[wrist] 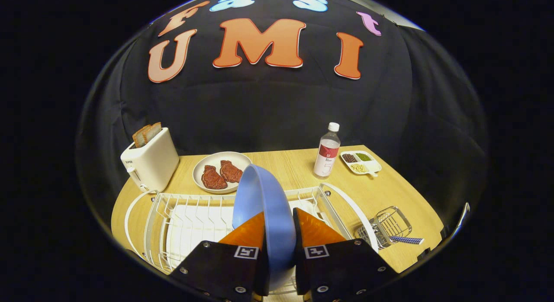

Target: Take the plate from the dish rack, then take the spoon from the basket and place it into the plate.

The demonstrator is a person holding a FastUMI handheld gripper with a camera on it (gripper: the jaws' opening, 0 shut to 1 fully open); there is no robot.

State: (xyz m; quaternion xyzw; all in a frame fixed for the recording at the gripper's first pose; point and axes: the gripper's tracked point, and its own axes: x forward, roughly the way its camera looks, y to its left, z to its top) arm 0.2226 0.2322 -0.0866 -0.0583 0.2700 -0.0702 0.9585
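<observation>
Gripper view. The tongs point(279, 226) are pinching the blue plate point(264, 207), one finger pressed on each face near its lower rim. The plate stands on edge, tilted slightly to the left, between the two fingers and above the white wire dish rack point(181, 220); whether its lower rim touches the rack cannot be told, as the fingers hide it. The dish rack lies on the near part of the wooden tabletop point(294, 163), with a white tray under its wires and a curved white handle at either end. To the right of the rack, near the right finger, stands a small wire basket point(387, 226); the spoon point(407, 240) lies in it, its patterned blue handle jutting out to the right over the basket's rim. Beyond the rack, at the far left of the tabletop, a white toaster point(149, 161) holds two slices of bread point(146, 134). Just right of the toaster, a pale round dish point(221, 171) carries two pieces of reddish-brown meat point(221, 174); the blue plate's upper rim overlaps its near right edge in this view. At the far right stand a clear bottle point(327, 151) with a white cap and red label, and beside it a small white divided tray point(361, 162) of dark, green and yellow beans.
</observation>
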